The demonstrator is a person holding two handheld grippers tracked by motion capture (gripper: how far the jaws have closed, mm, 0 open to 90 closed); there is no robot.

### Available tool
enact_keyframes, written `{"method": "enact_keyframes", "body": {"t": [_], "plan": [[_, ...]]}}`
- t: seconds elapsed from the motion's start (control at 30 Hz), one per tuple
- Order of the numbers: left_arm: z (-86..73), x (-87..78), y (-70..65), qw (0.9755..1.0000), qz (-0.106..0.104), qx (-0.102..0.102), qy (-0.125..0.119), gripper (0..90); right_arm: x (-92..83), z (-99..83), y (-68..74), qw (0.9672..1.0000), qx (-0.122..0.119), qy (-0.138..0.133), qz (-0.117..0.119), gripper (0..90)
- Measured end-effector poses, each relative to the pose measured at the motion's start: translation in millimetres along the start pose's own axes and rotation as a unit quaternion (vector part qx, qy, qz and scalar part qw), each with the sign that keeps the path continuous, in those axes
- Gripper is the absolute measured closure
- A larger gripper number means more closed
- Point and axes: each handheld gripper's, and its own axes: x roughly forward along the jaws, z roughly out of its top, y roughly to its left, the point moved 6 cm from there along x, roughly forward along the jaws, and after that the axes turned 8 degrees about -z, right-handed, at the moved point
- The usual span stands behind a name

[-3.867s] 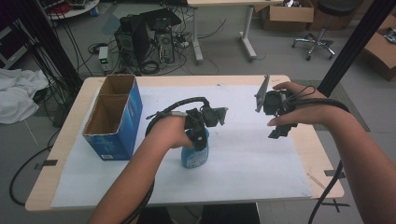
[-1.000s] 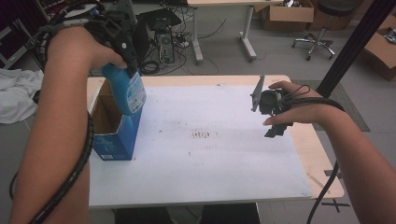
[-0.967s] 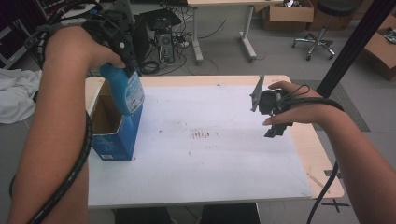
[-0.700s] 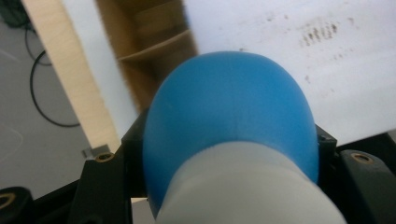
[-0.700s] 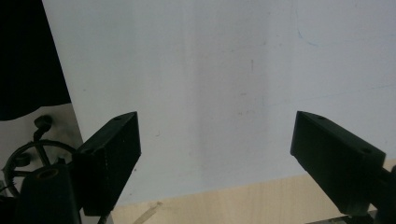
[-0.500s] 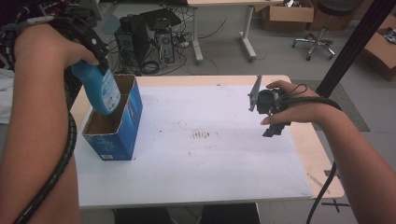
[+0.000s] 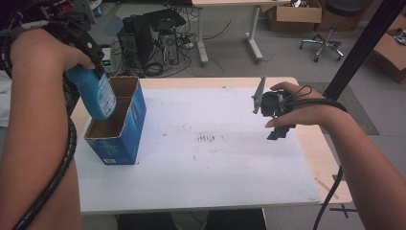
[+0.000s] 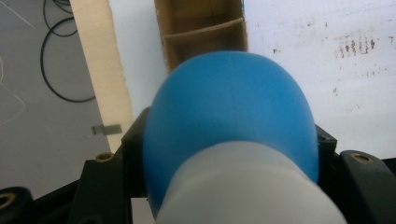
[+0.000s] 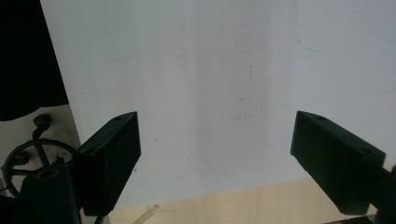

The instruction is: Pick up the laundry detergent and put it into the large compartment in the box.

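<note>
A blue bottle (image 7: 97, 94) with a white label hangs over the open top of a blue cardboard box (image 7: 125, 128) at the table's left side, its lower end dipping into the box. My left gripper (image 7: 91, 50) is shut on the bottle's upper part. In the left gripper view the bottle (image 8: 229, 121) bulges between the black jaws, with the box's divided brown inside (image 8: 201, 32) beyond it. My right gripper (image 7: 277, 125) hovers open above the table's right side, nothing between its fingers (image 9: 109, 154).
A white sheet (image 7: 206, 148) covers most of the wooden table, with dark smudges near its middle. Beyond the far edge are a computer tower (image 7: 148, 38), cables, another desk, an office chair (image 7: 330, 33) and cardboard boxes. A black pole (image 7: 364, 43) rises at right.
My left gripper picked the bottle up from the table's middle, lifted it high to the left, and now lowers it into the blue box. The right gripper has barely moved.
</note>
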Motion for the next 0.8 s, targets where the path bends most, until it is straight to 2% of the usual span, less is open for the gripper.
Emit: {"method": "enact_keyframes", "body": {"t": [0.3,0.8], "plan": [[-0.6,20.0,3.8,1.0,-0.001,-0.003,0.009,39.0,-1.2,-2.1,1.1,1.0,0.001,0.001,-0.002,16.1],[-4.3,64.4,15.3,0.9997,-0.007,-0.008,0.023,38.9,-3.6,0.2,2.5,1.0,-0.001,-0.003,-0.005,16.1]]}}
